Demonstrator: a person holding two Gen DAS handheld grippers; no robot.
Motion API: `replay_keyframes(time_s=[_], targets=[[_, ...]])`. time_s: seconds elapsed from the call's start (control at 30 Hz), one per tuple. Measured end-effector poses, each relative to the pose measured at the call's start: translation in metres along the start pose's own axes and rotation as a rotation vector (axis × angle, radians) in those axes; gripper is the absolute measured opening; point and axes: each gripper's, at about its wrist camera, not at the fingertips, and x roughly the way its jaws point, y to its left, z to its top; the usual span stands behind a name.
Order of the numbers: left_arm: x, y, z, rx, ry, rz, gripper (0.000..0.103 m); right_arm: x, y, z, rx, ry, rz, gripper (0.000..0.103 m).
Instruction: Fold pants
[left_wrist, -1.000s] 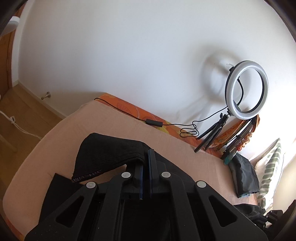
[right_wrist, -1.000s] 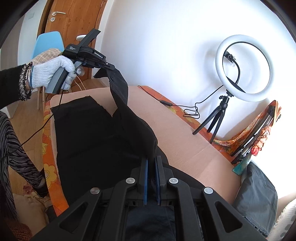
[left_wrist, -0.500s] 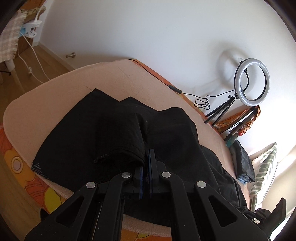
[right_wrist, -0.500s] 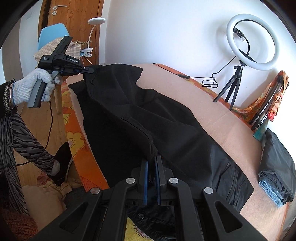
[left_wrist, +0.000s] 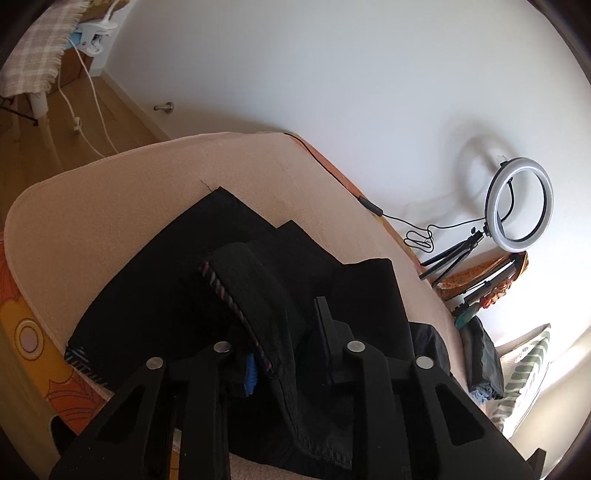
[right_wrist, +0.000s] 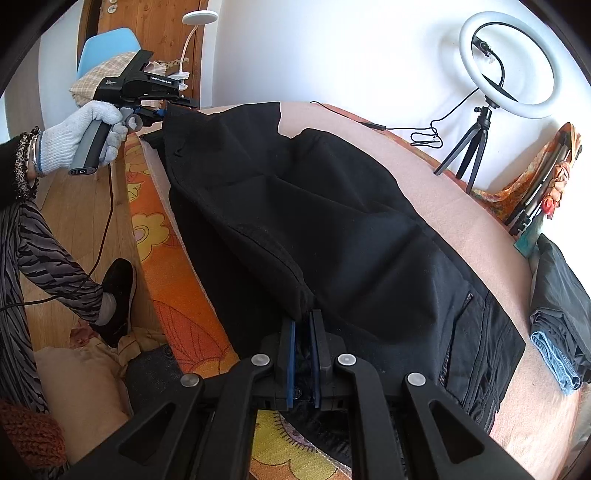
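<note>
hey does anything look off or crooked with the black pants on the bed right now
Yes. The black pants lie bunched, not flat: a leg end is curled over, its striped inner hem showing, between the opening left gripper jaws. The right gripper pinches a puckered fold.

— What is seen along the white wall?
— A ring light (right_wrist: 506, 63) on a small black tripod (right_wrist: 468, 151) is stood at the far edge of a pink blanket (left_wrist: 122, 192), its cable (left_wrist: 417, 236) coiled beside it.

— And elsewhere?
— A blue chair (right_wrist: 107, 40) is placed by a wooden door (right_wrist: 155, 22); folded clothes (right_wrist: 561, 317) are piled nearby.
</note>
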Motion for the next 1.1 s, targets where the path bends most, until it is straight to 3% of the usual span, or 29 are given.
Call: replay_keyframes(time_s=[0.1,0.47,0.63,0.73,0.87,0.97,1.1], targets=[[0.006,-0.002,-0.004,0.033,-0.003,0.026,0.005,0.002,-0.002,0.002,0.001,0.003,-0.004,0.004],[-0.025,0.045,-0.014,0.024,-0.063,0.17,0.004,0.014,0.006,0.019,-0.045,0.016,-0.018,0.005],[-0.026,0.05,-0.009,0.046,-0.073,0.168,0.004,0.021,0.009,0.027,-0.062,0.027,-0.029,0.004],[-0.018,0.052,-0.006,0.048,-0.021,0.158,0.005,0.02,0.003,0.029,-0.029,0.027,-0.036,0.004],[-0.023,0.055,-0.002,0.043,-0.011,0.176,0.015,0.017,0.008,0.023,-0.035,0.035,-0.044,0.005],[-0.037,0.059,0.005,0.052,-0.045,0.289,0.028,0.021,0.015,0.018,-0.059,0.057,-0.048,0.005],[-0.063,0.056,0.016,0.069,-0.113,0.32,0.028,0.021,0.013,0.014,-0.052,0.062,-0.038,0.005]])
